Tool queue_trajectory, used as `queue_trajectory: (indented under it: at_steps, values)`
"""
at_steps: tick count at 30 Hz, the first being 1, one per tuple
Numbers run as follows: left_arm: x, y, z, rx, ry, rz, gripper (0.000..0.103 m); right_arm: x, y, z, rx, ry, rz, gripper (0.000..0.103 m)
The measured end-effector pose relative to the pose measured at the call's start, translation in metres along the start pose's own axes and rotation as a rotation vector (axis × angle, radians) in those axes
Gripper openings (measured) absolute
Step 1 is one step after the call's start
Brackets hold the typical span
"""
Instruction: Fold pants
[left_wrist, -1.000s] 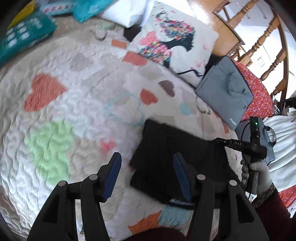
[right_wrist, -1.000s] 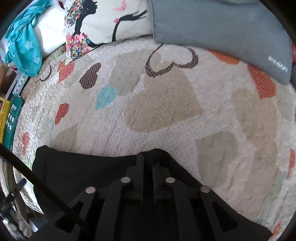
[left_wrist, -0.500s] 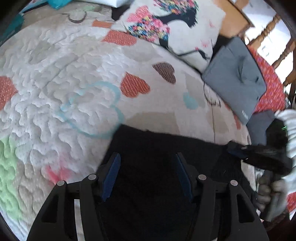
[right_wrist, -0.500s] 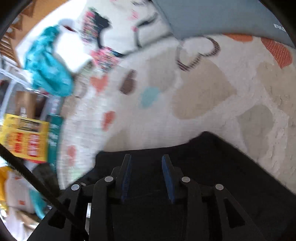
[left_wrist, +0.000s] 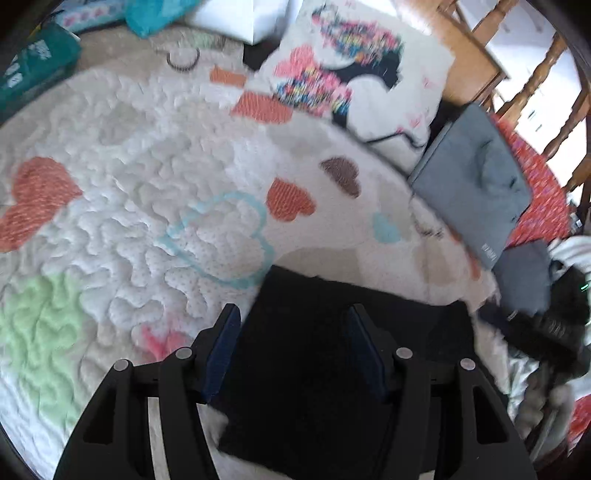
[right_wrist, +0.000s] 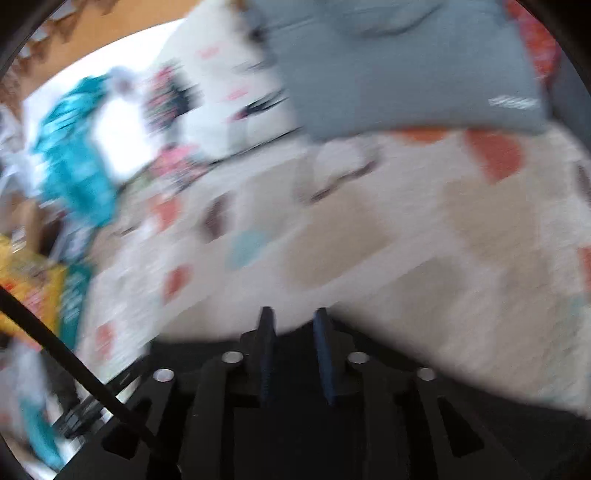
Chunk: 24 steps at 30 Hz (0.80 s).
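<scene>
Black pants (left_wrist: 332, 354), folded into a compact slab, lying on the heart-print quilt (left_wrist: 129, 229) of the bed, long axis running left to right. Directly beneath and ahead of the left gripper (left_wrist: 291, 347), tilted downward, fingers half open, holding nothing. Right gripper (right_wrist: 293, 347) over the far edge, blurred, fingers narrowly apart, empty.
</scene>
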<state>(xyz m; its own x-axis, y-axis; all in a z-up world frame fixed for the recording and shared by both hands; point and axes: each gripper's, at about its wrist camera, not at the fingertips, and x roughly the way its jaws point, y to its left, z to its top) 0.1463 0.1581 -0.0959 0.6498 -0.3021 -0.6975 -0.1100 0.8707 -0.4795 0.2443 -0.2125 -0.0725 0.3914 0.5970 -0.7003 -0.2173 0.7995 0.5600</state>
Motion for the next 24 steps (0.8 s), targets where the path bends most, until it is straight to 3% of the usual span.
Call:
queue_trajectory:
  at_steps: [2,3,5,7,8,9,10,12,15,20,22,24]
  values:
    - [-0.007,-0.009,-0.005,0.021,-0.001,-0.026,0.06,0.017,0.006,-0.012,-0.008,0.067,0.05,0.036]
    - [-0.007,-0.015,-0.009,0.045,0.012,-0.031,0.06,0.025,0.007,-0.016,-0.02,0.084,0.027,0.036]
    - [-0.002,-0.022,-0.017,0.083,0.046,-0.008,0.06,0.036,-0.005,-0.018,-0.027,0.086,-0.083,0.036]
    - [-0.002,-0.024,-0.026,0.098,0.069,-0.003,0.06,0.027,-0.032,-0.015,-0.009,0.02,-0.231,0.034]
    - [-0.005,-0.023,-0.029,0.102,0.065,-0.002,0.06,0.018,-0.051,-0.013,0.033,-0.011,-0.226,0.012]
    - [-0.009,-0.024,-0.03,0.107,0.058,-0.001,0.06,0.01,-0.067,-0.011,0.094,-0.022,-0.213,0.0]
    - [-0.013,-0.024,-0.031,0.107,0.053,-0.003,0.06,-0.001,-0.083,-0.011,0.164,-0.047,-0.225,0.0]
    - [-0.02,-0.025,-0.032,0.097,0.039,-0.015,0.06,-0.029,-0.082,-0.012,0.163,-0.114,-0.373,0.019]
    - [-0.027,-0.032,-0.034,0.099,0.025,-0.018,0.06,-0.049,-0.06,-0.018,0.141,-0.142,-0.235,0.029]
    - [-0.037,-0.041,-0.043,0.105,0.027,-0.03,0.06,-0.013,-0.01,-0.041,0.106,-0.002,0.121,0.031]
    - [-0.041,-0.043,-0.046,0.111,0.023,-0.022,0.06,0.02,0.011,-0.052,0.083,0.06,0.177,0.031]
    - [-0.044,-0.042,-0.048,0.106,0.024,-0.015,0.06,0.044,0.013,-0.059,0.072,0.112,0.173,0.035]
